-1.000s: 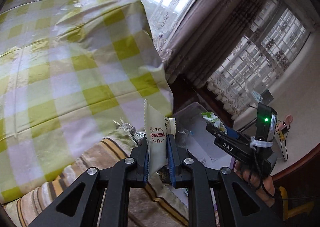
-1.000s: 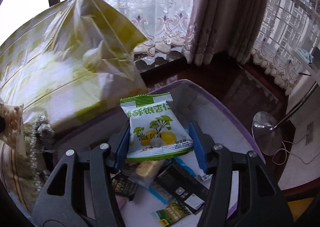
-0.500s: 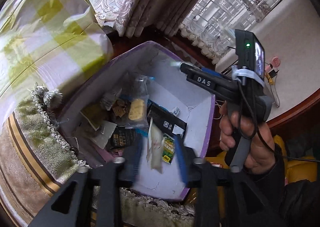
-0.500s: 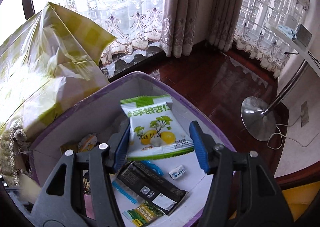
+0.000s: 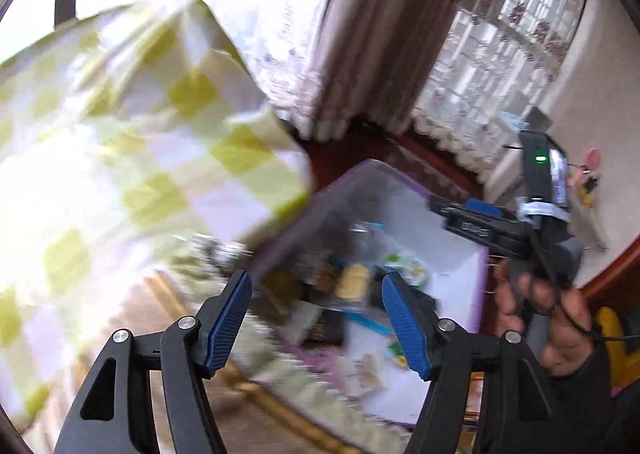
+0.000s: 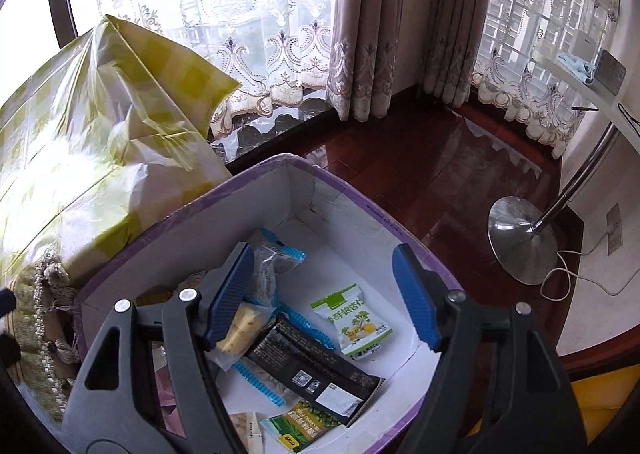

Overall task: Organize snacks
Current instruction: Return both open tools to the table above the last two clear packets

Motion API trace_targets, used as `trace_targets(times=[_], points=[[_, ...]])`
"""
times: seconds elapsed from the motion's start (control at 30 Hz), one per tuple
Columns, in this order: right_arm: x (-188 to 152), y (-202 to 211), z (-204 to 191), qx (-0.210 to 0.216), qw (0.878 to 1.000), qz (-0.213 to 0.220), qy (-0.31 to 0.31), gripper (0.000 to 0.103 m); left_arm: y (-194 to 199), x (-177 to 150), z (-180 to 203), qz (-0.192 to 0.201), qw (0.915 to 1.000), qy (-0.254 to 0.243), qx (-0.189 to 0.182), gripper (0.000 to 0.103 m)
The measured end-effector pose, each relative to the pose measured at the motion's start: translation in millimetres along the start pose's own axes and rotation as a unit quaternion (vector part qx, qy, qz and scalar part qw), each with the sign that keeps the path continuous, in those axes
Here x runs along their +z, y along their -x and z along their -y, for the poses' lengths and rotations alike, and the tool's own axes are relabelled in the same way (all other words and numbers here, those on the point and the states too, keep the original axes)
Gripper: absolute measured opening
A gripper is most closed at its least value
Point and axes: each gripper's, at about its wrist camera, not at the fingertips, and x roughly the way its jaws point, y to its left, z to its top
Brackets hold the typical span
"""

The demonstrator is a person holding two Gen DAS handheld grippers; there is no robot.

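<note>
Right tool [image 6: 324, 294] hangs over the purple-rimmed box [image 6: 360, 201], its jaws opening with nothing gripped; the green-and-white snack packet [image 6: 352, 320] lies loose on the box floor below, between them. Left tool [image 5: 316, 318], jaws opening and empty, points toward the same box [image 5: 460, 254].

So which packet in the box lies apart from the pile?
The white-and-green ginkgo-nut packet, lying alone on the box's bare white floor. The black packet and the blue-edged clear ones overlap in a heap beside it.
</note>
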Motion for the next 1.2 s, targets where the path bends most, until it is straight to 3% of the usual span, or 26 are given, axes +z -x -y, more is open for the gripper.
trace_targets(times=[0.07, 0.13, 0.2, 0.43, 0.53, 0.63, 0.77, 0.9, 1.0, 1.03, 1.13, 1.2], points=[[0.4, 3.6, -7.0, 0.007, 1.000, 0.002, 0.006, 0.074, 5.5, 1.5, -3.3, 0.005, 0.9980, -0.019, 0.061, 0.069], [0.6, 8.5, -15.4, 0.016, 1.000, 0.007, 0.014, 0.074, 13.7, -0.7, -4.7, 0.020, 0.9945, -0.038, 0.095, 0.076], [0.9, 13.5, -28.2, 0.016, 0.999, 0.008, 0.026, 0.080, 24.5, -3.5, -12.6, 0.035, 0.9943, -0.035, 0.095, 0.084], [1.2, 29.9, -86.8, 0.012, 0.995, 0.021, 0.094, 0.090, 65.5, -14.6, -65.3, 0.082, 0.9880, 0.047, 0.122, 0.091], [-2.1, 39.2, -115.4, 0.025, 0.992, 0.032, 0.122, 0.091, 83.7, -25.3, -101.7, 0.099, 0.9764, 0.106, 0.161, 0.091], [-4.6, 49.0, -140.8, 0.033, 0.989, 0.046, 0.135, 0.091, 106.8, -42.7, -140.1, 0.133, 0.9564, 0.171, 0.196, 0.091], [-7.0, 56.4, -176.7, 0.055, 0.984, 0.048, 0.162, 0.092, 120.4, -62.4, -179.0, 0.100, 0.9479, 0.194, 0.232, 0.091], [-5.9, 60.9, -208.1, 0.076, 0.979, 0.047, 0.182, 0.092, 131.0, -82.0, -212.7, 0.066, 0.9317, 0.215, 0.285, 0.091], [-7.5, 62.1, -227.7, 0.133, 0.974, 0.035, 0.180, 0.092, 135.9, -100.7, -245.6, 0.060, 0.9326, 0.277, 0.224, 0.091], [-8.6, 62.4, -235.0, 0.156, 0.971, 0.028, 0.178, 0.092, 136.1, -105.5, -254.3, 0.054, 0.9266, 0.303, 0.216, 0.091], [-15.4, 65.1, -262.9, 0.194, 0.961, 0.019, 0.194, 0.092, 125.6, -105.6, -272.9, 0.024, 0.9051, 0.342, 0.252, 0.091], [-20.5, 68.0, -281.0, 0.206, 0.955, 0.022, 0.212, 0.092, 116.1, -99.9, -284.4, 0.017, 0.8985, 0.354, 0.259, 0.091]])
